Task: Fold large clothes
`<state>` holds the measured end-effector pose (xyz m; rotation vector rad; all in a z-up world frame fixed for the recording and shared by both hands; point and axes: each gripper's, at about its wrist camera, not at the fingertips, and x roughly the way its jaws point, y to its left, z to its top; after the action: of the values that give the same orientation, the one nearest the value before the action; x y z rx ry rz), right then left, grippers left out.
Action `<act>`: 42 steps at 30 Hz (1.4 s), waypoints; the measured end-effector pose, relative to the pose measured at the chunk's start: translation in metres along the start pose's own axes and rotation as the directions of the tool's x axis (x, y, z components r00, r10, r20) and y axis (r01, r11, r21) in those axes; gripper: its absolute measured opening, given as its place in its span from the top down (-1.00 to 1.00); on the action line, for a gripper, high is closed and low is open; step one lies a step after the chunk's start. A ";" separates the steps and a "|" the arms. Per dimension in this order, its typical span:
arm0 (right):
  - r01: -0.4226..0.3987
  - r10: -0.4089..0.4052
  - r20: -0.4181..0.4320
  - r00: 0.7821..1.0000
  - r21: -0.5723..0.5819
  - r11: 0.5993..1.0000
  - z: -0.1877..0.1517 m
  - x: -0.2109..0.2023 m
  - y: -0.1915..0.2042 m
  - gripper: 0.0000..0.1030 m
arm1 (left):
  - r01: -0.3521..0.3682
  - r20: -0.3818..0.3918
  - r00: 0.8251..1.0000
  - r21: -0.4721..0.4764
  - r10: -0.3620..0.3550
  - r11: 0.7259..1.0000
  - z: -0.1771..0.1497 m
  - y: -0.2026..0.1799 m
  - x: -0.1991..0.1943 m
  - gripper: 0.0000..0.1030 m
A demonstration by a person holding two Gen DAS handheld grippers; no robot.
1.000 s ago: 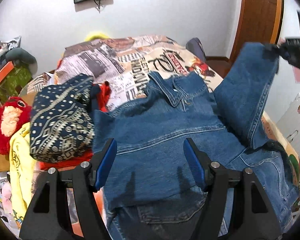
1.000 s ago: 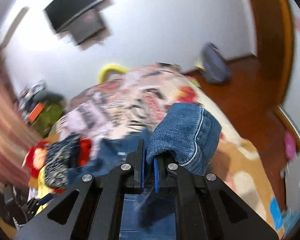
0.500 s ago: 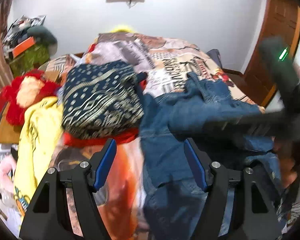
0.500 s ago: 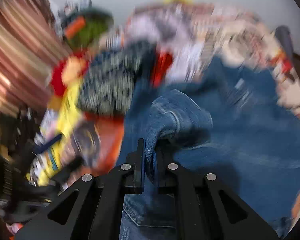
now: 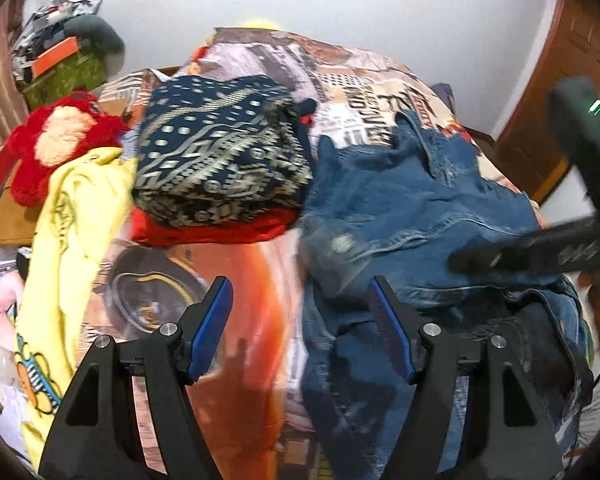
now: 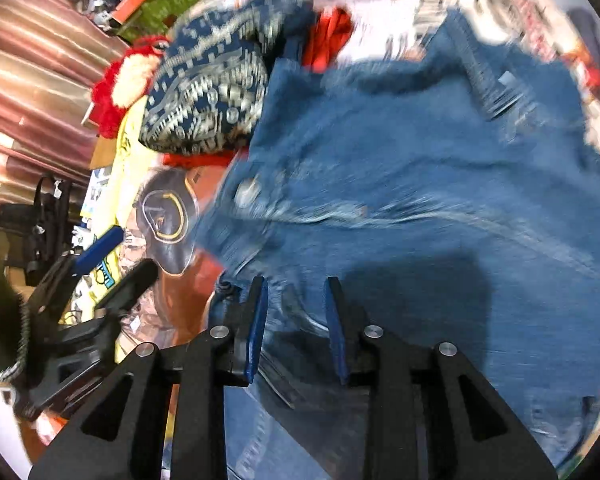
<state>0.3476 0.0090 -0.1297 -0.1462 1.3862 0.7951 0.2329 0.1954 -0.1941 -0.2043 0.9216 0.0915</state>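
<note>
On bed (image 5: pixel 260 300): 1 denim jacket (image 5: pixel 412 208) | left hand-held gripper (image 5: pixel 300 312) agape | right hand-held gripper (image 6: pixel 294 312) agape, empty

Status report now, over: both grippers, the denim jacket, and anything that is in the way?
Left gripper open, empty. Right gripper open, empty, over the denim jacket. Jacket on bed, sleeve laid across. Patterned folded pile close beside jacket's edge.

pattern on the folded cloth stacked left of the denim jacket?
Navy with a cream geometric print. The folded cloth shows best in the left wrist view, beside the denim jacket.
</note>
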 end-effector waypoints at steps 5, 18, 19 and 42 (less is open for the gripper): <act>0.092 -0.088 0.165 0.982 -0.013 0.996 -0.008 -0.065 -0.022 0.47 | 0.043 -0.052 0.998 0.014 -0.042 0.999 0.000 -0.019 0.015 -0.34; 0.384 -0.443 0.367 0.818 0.225 0.896 -0.075 -0.158 -0.137 -0.15 | 0.145 -0.152 0.971 -0.252 -0.187 0.957 0.006 -0.001 0.069 -0.15; 0.392 -0.459 0.336 0.823 0.248 0.886 -0.080 -0.149 -0.148 -0.15 | 0.132 -0.157 0.972 -0.250 -0.174 0.959 0.006 -0.002 0.072 -0.07; 0.185 -0.268 0.128 0.955 0.448 0.875 -0.131 -0.058 -0.254 -0.17 | -0.046 -0.122 0.991 0.107 0.059 0.993 0.007 -0.041 0.074 0.05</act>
<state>0.3885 -0.2721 -0.1944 0.1098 1.3046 0.2814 0.2898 0.1562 -0.2431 -0.0895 1.0545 0.0797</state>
